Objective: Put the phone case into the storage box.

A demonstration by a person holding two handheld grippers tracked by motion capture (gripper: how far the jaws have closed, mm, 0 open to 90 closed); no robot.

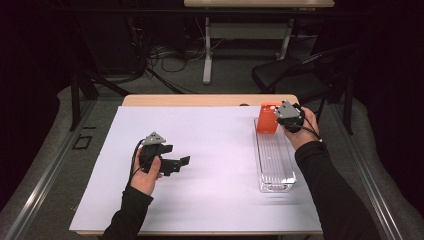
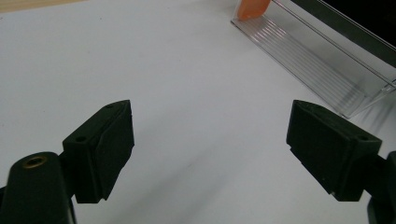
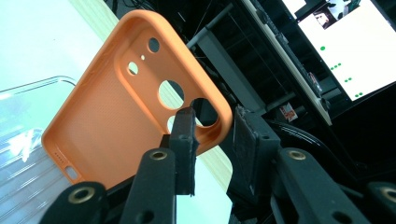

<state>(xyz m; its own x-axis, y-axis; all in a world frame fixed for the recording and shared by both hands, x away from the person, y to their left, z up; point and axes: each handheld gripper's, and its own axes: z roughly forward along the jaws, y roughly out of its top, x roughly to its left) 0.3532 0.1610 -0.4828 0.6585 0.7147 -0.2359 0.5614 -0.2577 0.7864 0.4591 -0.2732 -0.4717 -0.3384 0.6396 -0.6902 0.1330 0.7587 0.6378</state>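
Right gripper [image 3: 212,135]: jaws straddling the edge of the orange case [image 3: 126,107], which stands in the clear tray's [image 1: 275,170] far end; grip uncertain. Left gripper [image 2: 210,144]: spread, empty, over the white sheet [image 1: 210,165].

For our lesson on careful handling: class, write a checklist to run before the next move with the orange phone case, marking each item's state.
1. orange phone case stands in the clear tray: ok.
2. Case edge sits between the right tool jaws: ok.
3. Right jaws press on the case: not ok, a gap shows.
4. left tool open, nothing between its jaws: ok.
5. Case propped stably: cannot tell.
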